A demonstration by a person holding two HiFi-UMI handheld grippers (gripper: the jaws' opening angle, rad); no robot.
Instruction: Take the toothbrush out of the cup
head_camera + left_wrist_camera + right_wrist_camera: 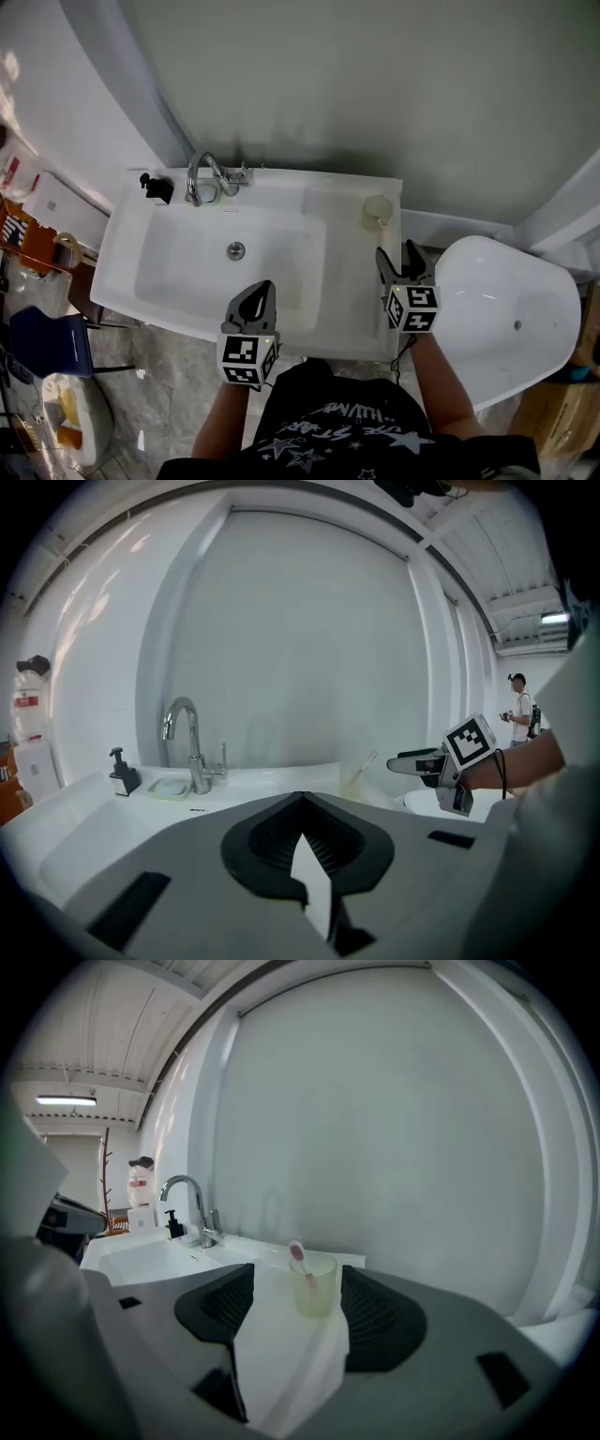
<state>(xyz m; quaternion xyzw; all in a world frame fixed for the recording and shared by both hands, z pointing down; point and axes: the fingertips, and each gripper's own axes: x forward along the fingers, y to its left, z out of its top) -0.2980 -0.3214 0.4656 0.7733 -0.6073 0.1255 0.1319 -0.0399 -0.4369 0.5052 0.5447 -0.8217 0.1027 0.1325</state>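
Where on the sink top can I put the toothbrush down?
The flat counter right of the basin, in front of the cup, is bare; so is the back ledge between faucet and cup. The back-left corner is crowded: soap bottle beside the faucet.

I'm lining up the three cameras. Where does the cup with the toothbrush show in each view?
Head view: the cup is upper right of centre, at the back right of the sink counter.
Left gripper view: the cup is small, right of centre.
Right gripper view: the cup is at the centre, toothbrush leaning left.
Shared landmark: the faucet, left of the cup in every view.
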